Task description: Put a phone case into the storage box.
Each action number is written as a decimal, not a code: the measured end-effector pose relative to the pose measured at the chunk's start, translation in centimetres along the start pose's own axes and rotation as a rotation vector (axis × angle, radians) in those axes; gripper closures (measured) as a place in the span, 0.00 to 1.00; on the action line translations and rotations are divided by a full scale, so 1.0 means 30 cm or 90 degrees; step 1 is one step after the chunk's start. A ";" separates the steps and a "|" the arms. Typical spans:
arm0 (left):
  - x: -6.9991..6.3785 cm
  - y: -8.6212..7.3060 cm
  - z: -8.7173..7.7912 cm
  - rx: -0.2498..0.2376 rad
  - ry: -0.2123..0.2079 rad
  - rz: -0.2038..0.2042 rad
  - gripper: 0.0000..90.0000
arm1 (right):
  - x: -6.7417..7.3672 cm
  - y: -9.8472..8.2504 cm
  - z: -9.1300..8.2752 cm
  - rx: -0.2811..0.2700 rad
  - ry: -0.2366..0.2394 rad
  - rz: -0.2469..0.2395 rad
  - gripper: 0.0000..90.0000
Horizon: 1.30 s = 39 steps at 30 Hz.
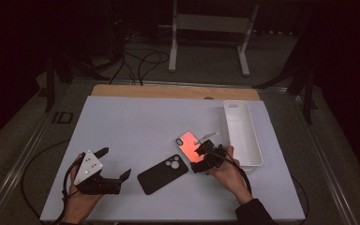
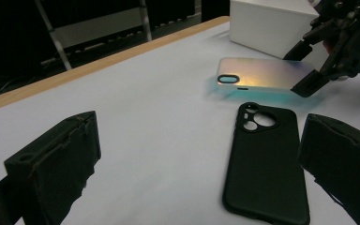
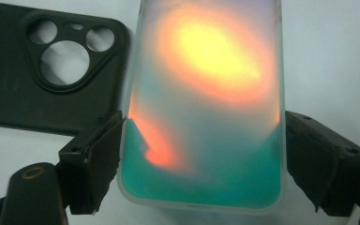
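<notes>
Clearly the iridescent phone case lies flat on the white table, between the black phone case and the white tray. The right hand-held gripper stands over its near end with one jaw on each long edge. The left pad seems to touch the edge, while a thin gap shows at the right pad, so I judge the jaws are not yet clenched on it.

I think this case is light, thin and a little flexible, with a smooth and probably slippery back. Taking it across the two long edges near the end looks reasonable, but too much squeeze could bend it or make it pop out.

The black phone case lies just beside it on one side, so a jaw may push it. The tray is near on the other side. The left hand-held gripper rests released, well apart, holding nothing.
</notes>
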<state>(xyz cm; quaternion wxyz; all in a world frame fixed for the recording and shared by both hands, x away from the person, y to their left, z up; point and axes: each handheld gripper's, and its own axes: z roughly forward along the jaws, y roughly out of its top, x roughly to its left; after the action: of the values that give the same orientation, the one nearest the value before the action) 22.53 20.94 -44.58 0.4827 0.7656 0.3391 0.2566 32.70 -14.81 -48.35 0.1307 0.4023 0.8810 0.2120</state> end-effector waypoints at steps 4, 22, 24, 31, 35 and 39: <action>-0.001 -0.001 0.002 0.002 0.000 0.000 0.00 | -0.001 -0.016 -0.016 -0.030 -0.001 0.010 0.18; -0.010 0.004 0.011 0.007 -0.007 -0.003 0.00 | 0.043 -0.017 -0.133 -0.159 0.006 0.001 0.18; -0.011 0.006 0.014 0.008 -0.010 -0.005 0.00 | 0.045 -0.017 -0.138 -0.166 0.007 -0.001 0.18; -0.025 0.013 0.033 0.018 -0.019 -0.011 0.00 | 0.068 -0.015 -0.175 -0.209 0.013 -0.014 0.18; -0.033 0.019 0.046 0.020 -0.027 -0.019 0.00 | 0.083 -0.014 -0.193 -0.232 0.016 -0.018 0.18; -0.043 0.028 0.061 0.018 -0.038 -0.033 0.00 | 0.096 -0.011 -0.207 -0.252 0.022 -0.024 0.18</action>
<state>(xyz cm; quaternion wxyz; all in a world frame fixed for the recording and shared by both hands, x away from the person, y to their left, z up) 23.25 18.66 -44.62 0.4884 0.7705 0.3481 0.2161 28.14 -14.49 -43.24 0.1959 0.3482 0.8317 0.3856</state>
